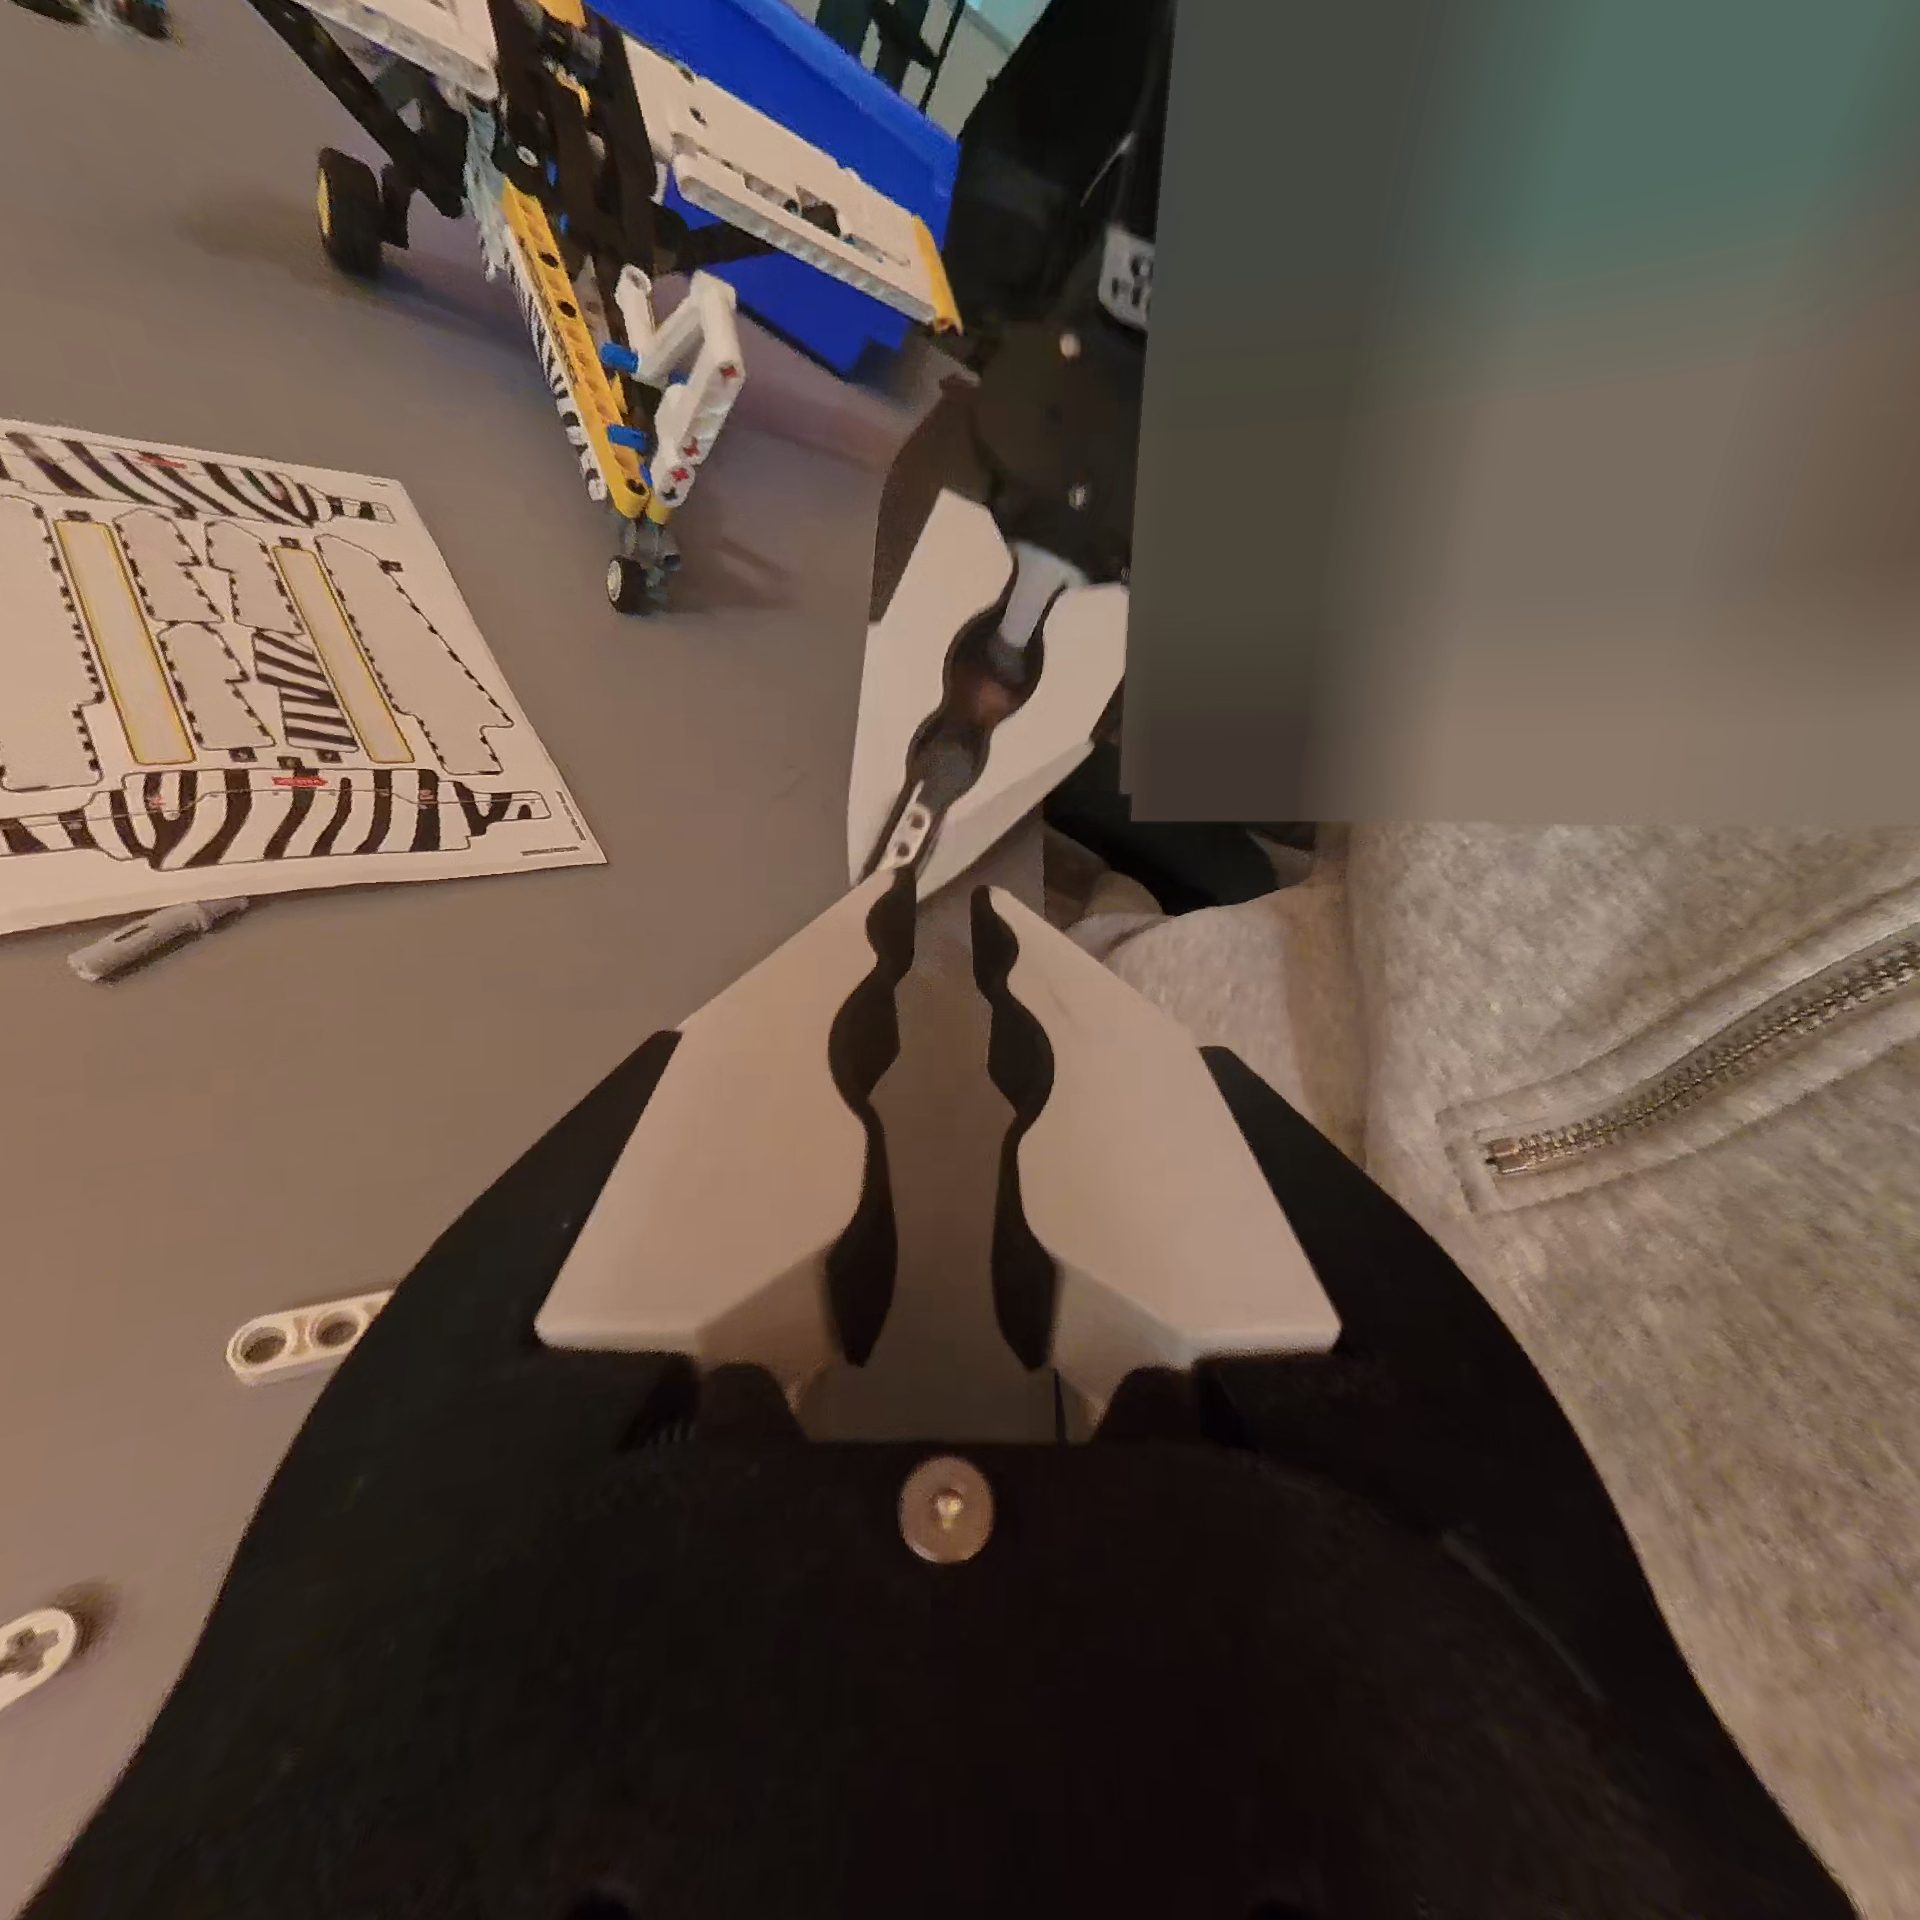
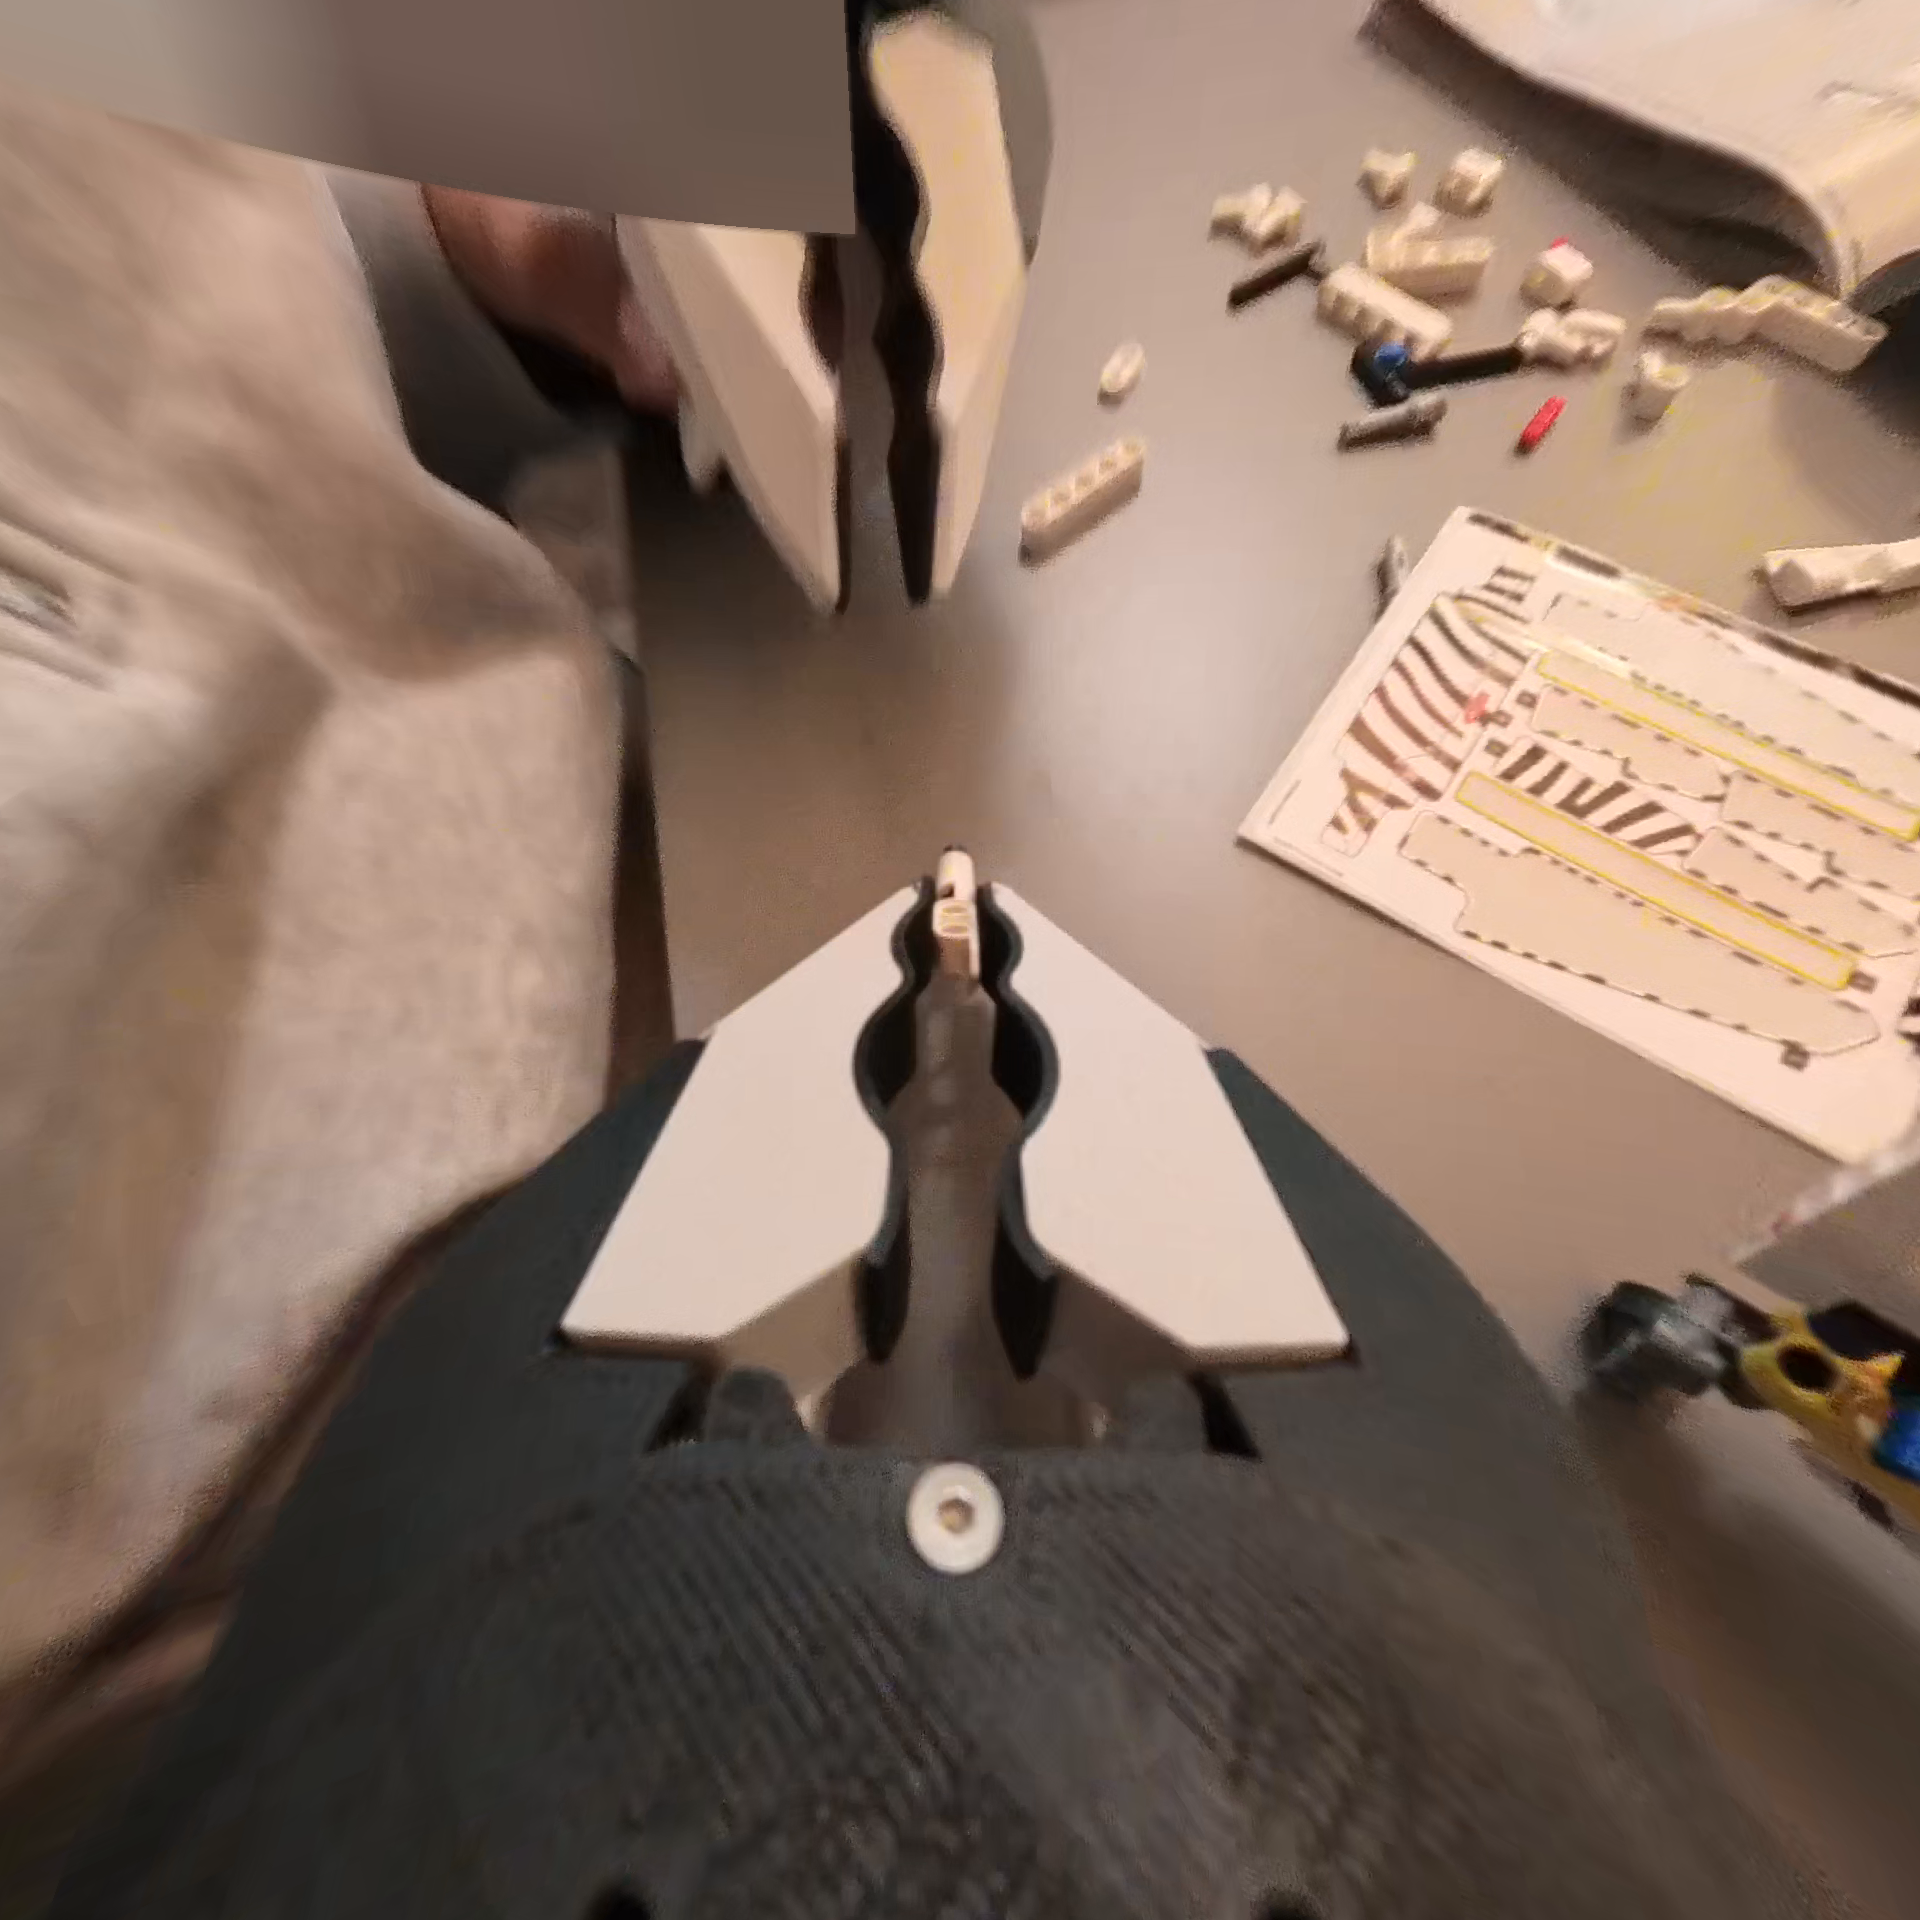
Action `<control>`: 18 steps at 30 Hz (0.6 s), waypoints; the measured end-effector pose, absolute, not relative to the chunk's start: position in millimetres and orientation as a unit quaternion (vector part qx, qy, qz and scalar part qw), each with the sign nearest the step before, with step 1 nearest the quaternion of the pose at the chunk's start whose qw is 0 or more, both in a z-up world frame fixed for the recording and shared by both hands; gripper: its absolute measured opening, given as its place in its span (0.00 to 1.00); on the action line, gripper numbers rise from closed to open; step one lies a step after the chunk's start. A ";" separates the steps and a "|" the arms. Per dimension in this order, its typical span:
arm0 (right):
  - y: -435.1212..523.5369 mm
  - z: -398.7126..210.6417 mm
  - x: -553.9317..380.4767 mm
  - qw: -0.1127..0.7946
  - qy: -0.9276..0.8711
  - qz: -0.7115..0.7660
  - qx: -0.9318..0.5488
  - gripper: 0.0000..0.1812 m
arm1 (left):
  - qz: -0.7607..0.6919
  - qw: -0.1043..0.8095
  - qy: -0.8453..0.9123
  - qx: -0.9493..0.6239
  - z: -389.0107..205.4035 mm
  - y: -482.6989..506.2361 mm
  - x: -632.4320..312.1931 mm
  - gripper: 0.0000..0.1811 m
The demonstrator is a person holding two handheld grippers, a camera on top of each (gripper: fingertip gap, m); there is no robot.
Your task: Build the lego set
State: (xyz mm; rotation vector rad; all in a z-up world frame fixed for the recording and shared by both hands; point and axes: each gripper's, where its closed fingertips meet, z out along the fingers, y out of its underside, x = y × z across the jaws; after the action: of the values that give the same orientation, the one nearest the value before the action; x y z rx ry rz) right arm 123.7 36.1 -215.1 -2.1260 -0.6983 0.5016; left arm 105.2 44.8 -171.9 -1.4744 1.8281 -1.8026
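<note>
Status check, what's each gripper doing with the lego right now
Right gripper shut on small white beam. Left gripper open, empty, tips near the beam. Partly built model on table beyond. Nothing between.

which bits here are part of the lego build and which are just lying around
In the job:
right hand-held gripper
white beam it holds
left hand-held gripper
part-built model
loose parts
sticker sheet

Lying about:
blue bin
grey table

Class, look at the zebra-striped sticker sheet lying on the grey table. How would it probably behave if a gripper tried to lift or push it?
The sticker sheet looks thin and flat, so it would probably flex and droop if pinched. It lies flush on the table, so getting a finger under its edge seems hard. Pushed, it would likely slide.
</note>
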 end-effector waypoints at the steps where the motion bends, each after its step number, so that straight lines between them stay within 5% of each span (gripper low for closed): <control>1: 35.5 -221.5 123.9 0.403 -0.297 0.176 -0.847 0.04 | -0.614 0.089 0.608 -0.496 -169.8 46.4 104.9 0.04; 6: 33.3 -230.5 120.7 0.394 -0.332 0.143 -0.845 0.14 | -0.634 0.087 0.587 -0.496 -164.3 51.6 104.5 0.03; 14: 26.3 -224.9 129.8 0.399 -0.292 0.169 -0.853 0.17 | -0.649 0.072 0.574 -0.495 -162.0 53.3 104.5 0.03; 18: 28.6 -231.4 133.2 0.382 -0.282 0.161 -0.865 0.08 | -0.652 0.055 0.574 -0.493 -163.0 47.1 105.3 0.03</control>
State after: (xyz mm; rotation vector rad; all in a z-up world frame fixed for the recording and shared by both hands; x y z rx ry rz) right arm 133.2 28.6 -231.4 -2.2071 -0.7184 0.4098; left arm 105.3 47.1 -163.0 -1.4964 1.7433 -1.9783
